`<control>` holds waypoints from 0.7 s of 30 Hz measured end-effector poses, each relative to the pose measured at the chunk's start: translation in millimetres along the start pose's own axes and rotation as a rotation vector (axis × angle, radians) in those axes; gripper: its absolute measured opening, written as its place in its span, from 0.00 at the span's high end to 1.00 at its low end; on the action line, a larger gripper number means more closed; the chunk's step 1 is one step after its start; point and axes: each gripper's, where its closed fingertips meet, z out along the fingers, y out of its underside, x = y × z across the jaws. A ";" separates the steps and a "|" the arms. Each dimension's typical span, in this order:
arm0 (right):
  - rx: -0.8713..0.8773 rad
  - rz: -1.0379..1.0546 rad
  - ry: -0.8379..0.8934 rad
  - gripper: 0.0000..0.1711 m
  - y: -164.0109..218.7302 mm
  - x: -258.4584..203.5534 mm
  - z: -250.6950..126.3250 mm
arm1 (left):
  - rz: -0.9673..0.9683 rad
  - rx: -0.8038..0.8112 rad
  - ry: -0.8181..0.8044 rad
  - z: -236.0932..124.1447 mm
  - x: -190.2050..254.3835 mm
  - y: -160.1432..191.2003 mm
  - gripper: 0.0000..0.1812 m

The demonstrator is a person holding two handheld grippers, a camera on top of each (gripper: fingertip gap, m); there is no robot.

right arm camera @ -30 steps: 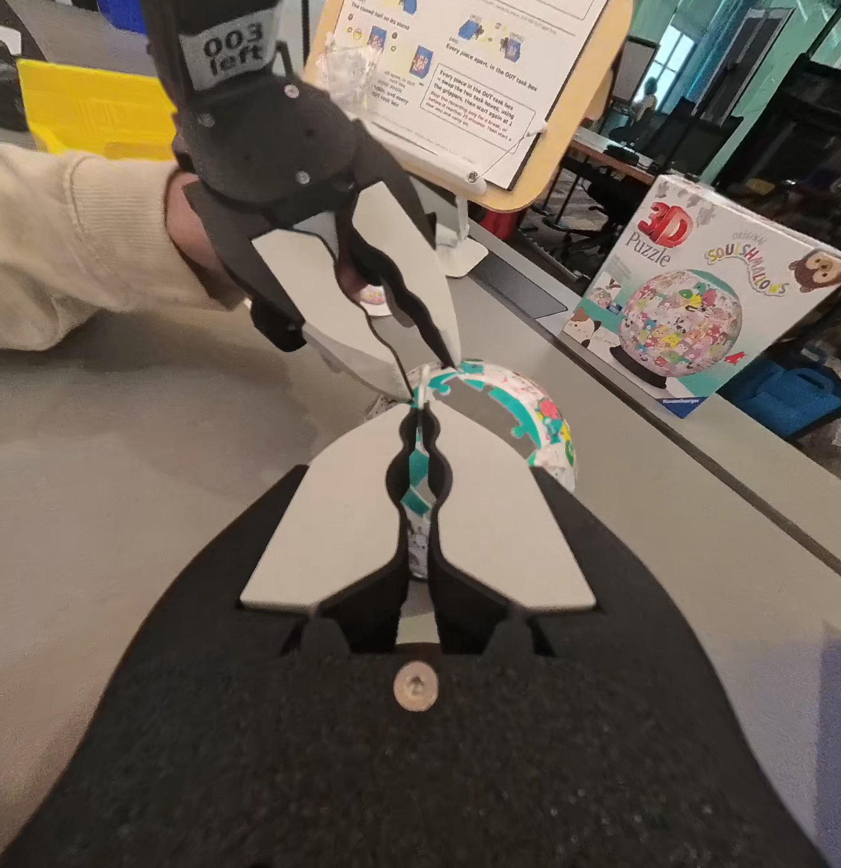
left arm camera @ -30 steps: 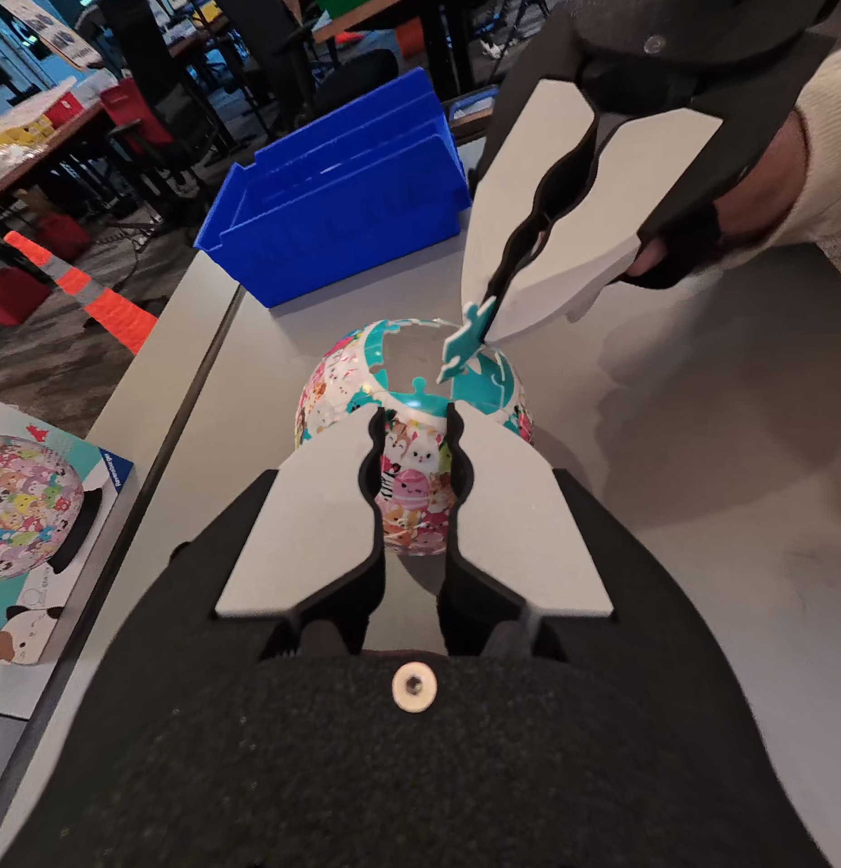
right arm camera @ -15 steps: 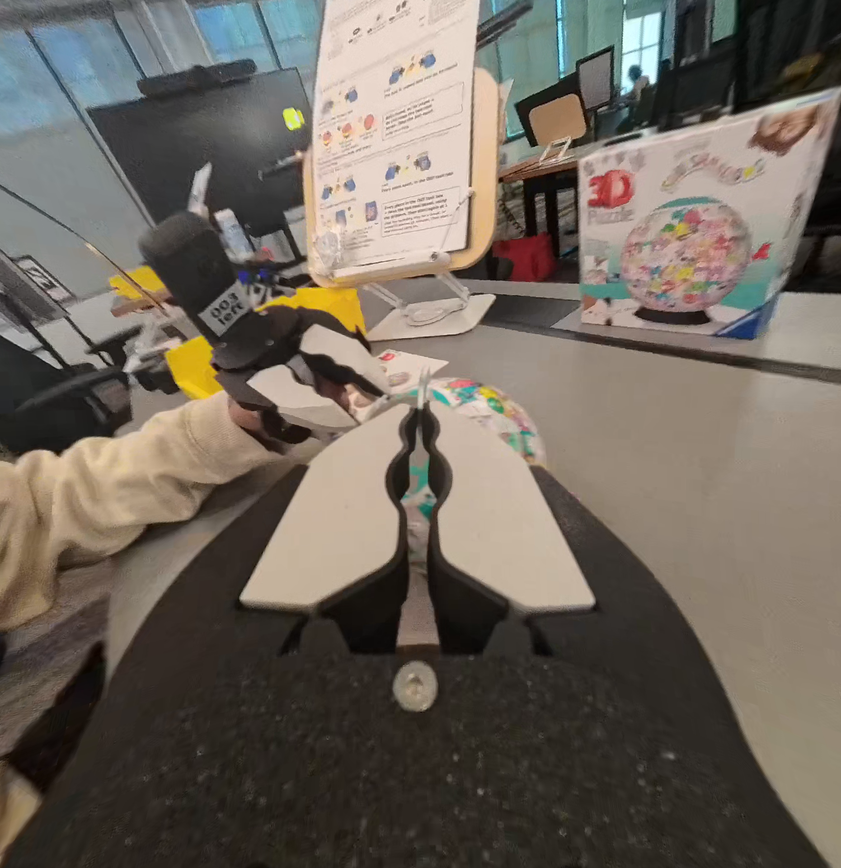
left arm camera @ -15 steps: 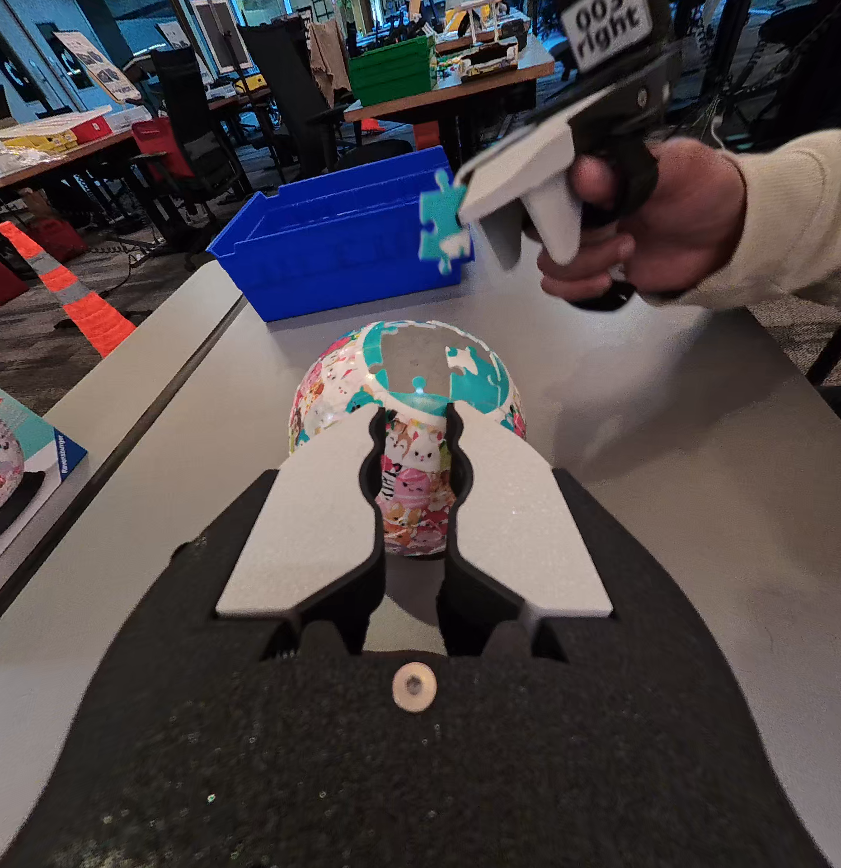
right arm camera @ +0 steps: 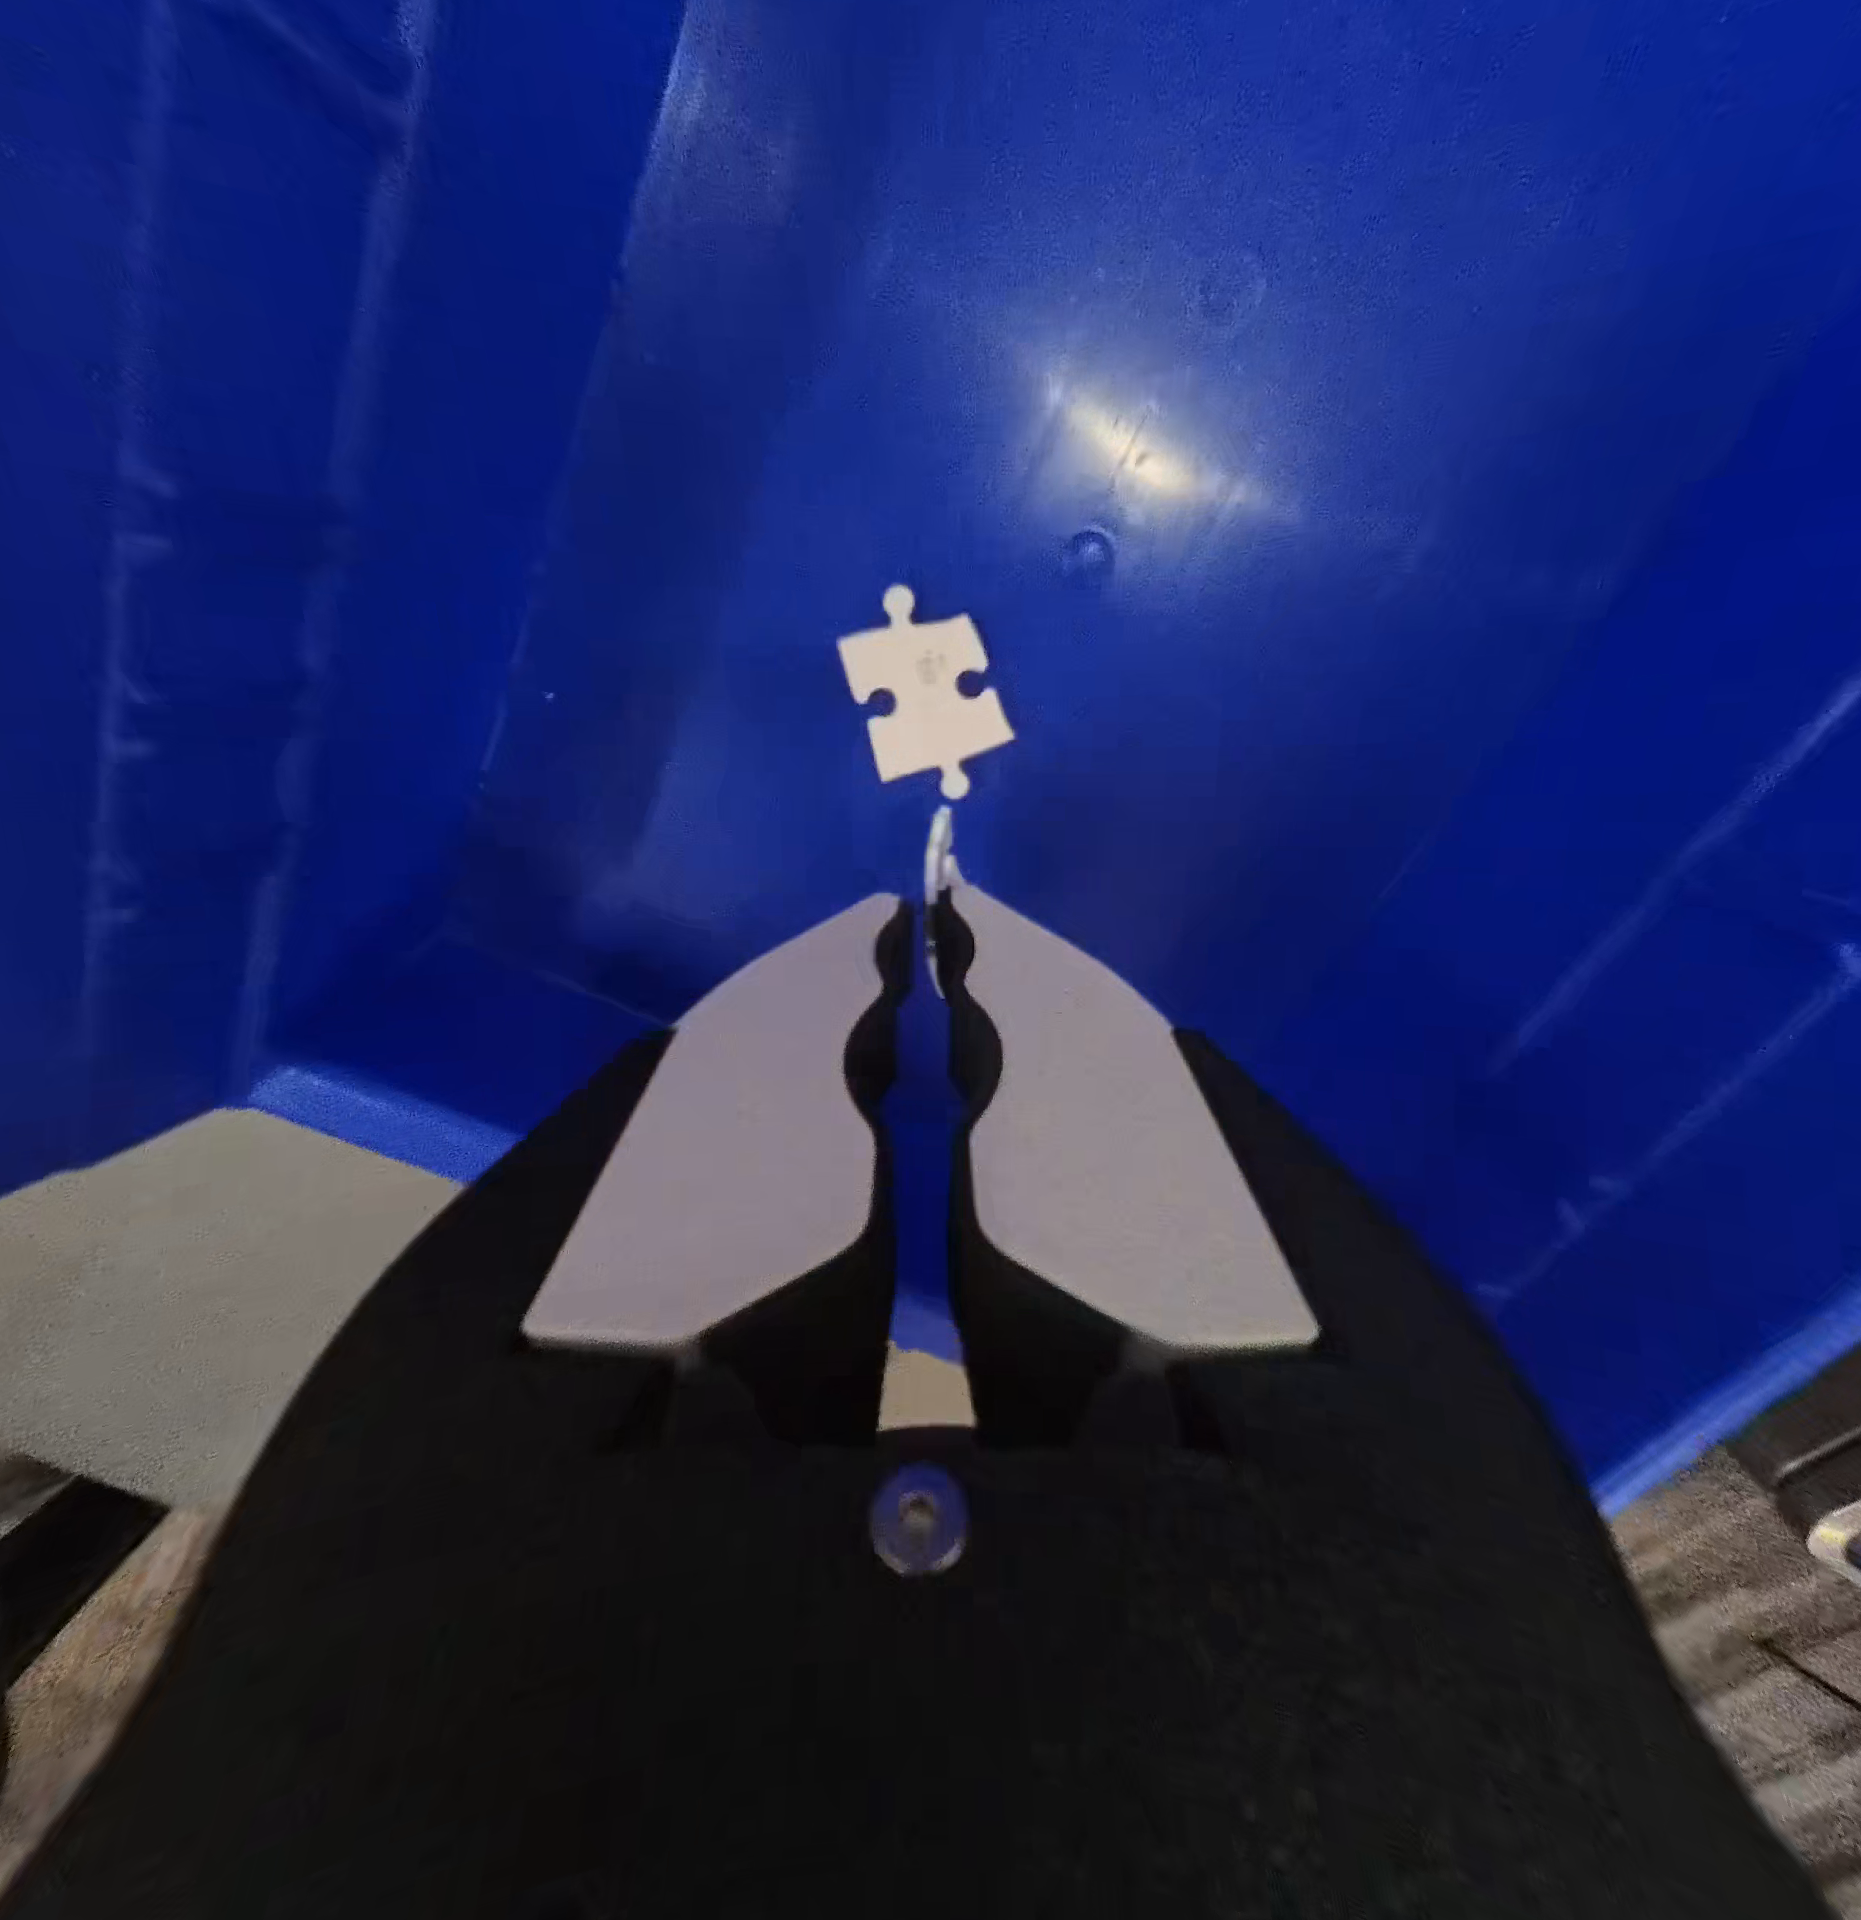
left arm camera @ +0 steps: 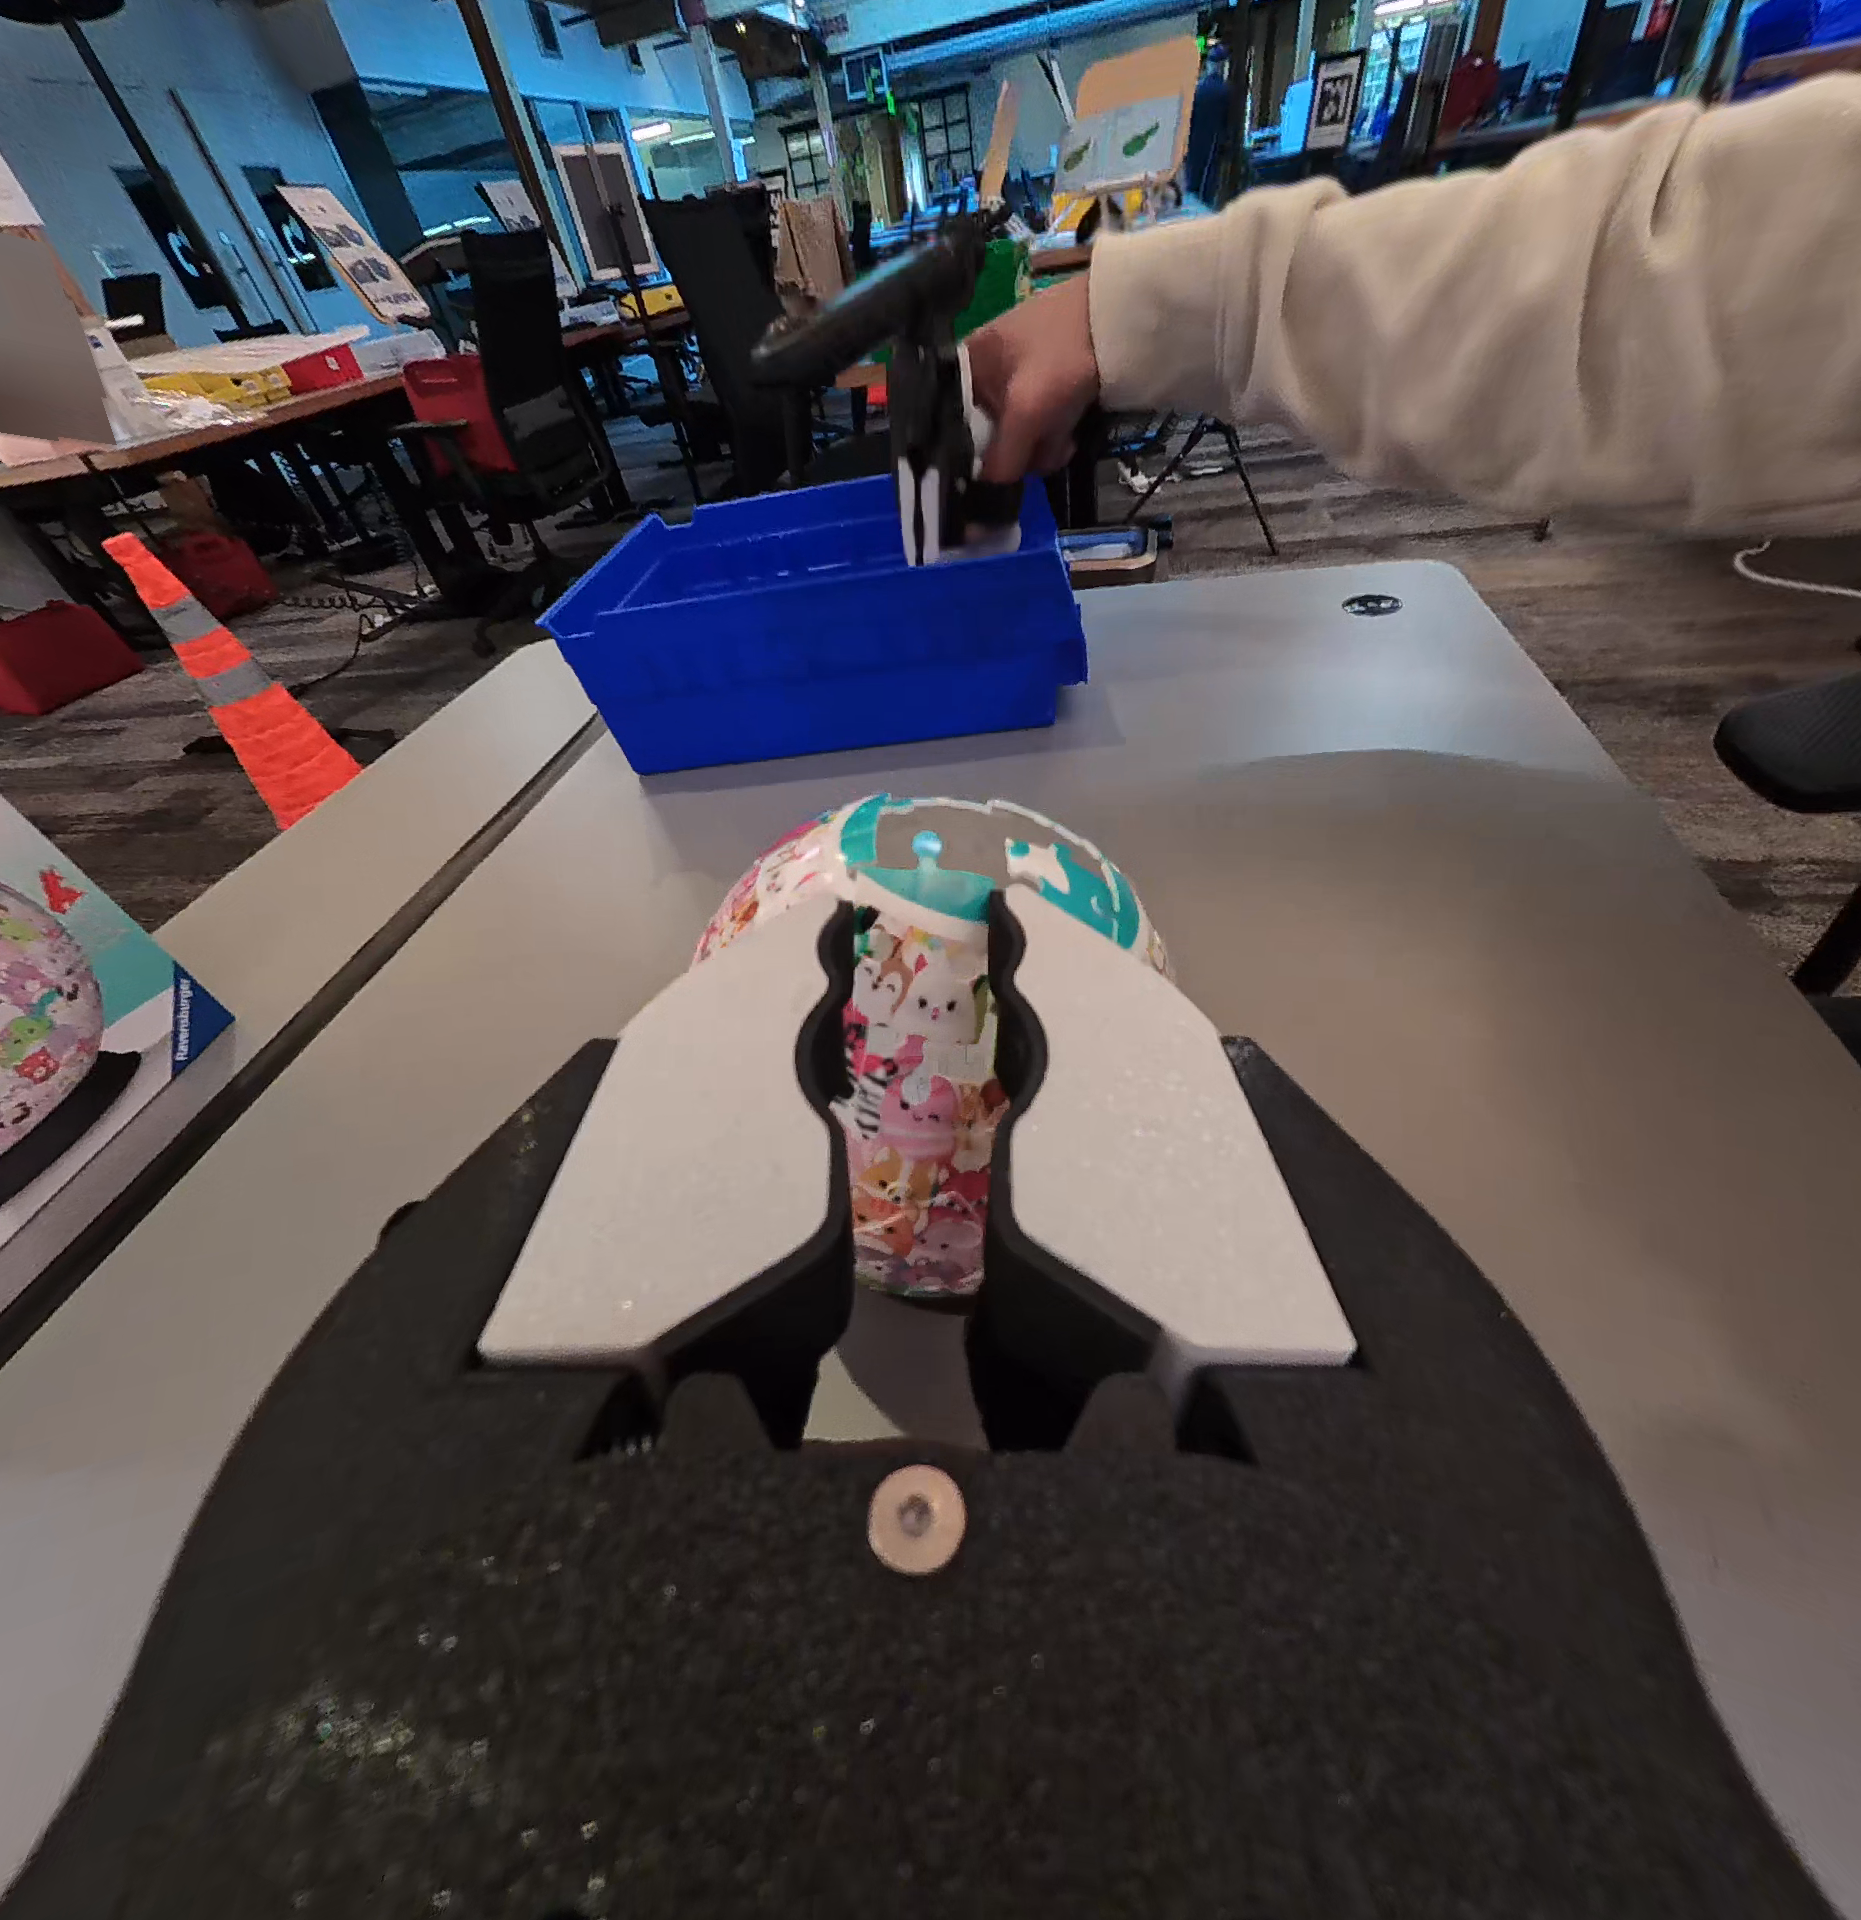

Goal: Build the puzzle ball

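On the grey counter [left arm camera: 1425,935], near its middle, the puzzle ball [left arm camera: 921,1091]: colourful cartoon print on the sides, teal pieces round the top, and an unfilled gap at the crown showing the grey inside. Pressed against its near upper side, right at the rim of that gap, the left gripper [left arm camera: 918,909], with fingers [left arm camera: 697,1143] drawn partway in and clamped on the ball's shell, a strip of the printed surface showing in the slot between them. Beyond the ball, at the far edge of the counter, a blue bin [left arm camera: 832,665]. Lowered into the bin's right end, pointing down, the right gripper [left arm camera: 931,520], carried by a hand [left arm camera: 1030,384] in a cream sleeve [left arm camera: 1477,312]. From the right wrist view, blue bin [right arm camera: 1321,312] walls all around and the right gripper [right arm camera: 931,904] with fingers squeezed nearly together on a held piece [right arm camera: 941,862], seen edge-on as a thin pale sliver sticking out past the tips. Just ahead of that, flat on the bin floor and apart from the fingers, a loose piece [right arm camera: 924,691], blank pale side up. Off the counter's left edge, on a neighbouring surface, a puzzle box [left arm camera: 53,1039] with a ball picture; behind it on the floor, an orange cone [left arm camera: 230,675].
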 end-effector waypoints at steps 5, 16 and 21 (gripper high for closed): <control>0.100 0.006 0.173 0.83 -15.1 -5.5 -27.5 | -0.014 0.009 -0.006 0.4 -0.4 -0.3 0.87; 0.805 -0.256 -0.675 0.85 -135.0 -388.7 -112.7 | 0.075 0.041 -0.046 -18.3 -1.7 -17.9 0.87; 0.794 -0.178 -0.800 0.86 -151.9 -416.2 -108.0 | 0.282 -0.021 -0.091 -11.9 17.6 -24.3 0.87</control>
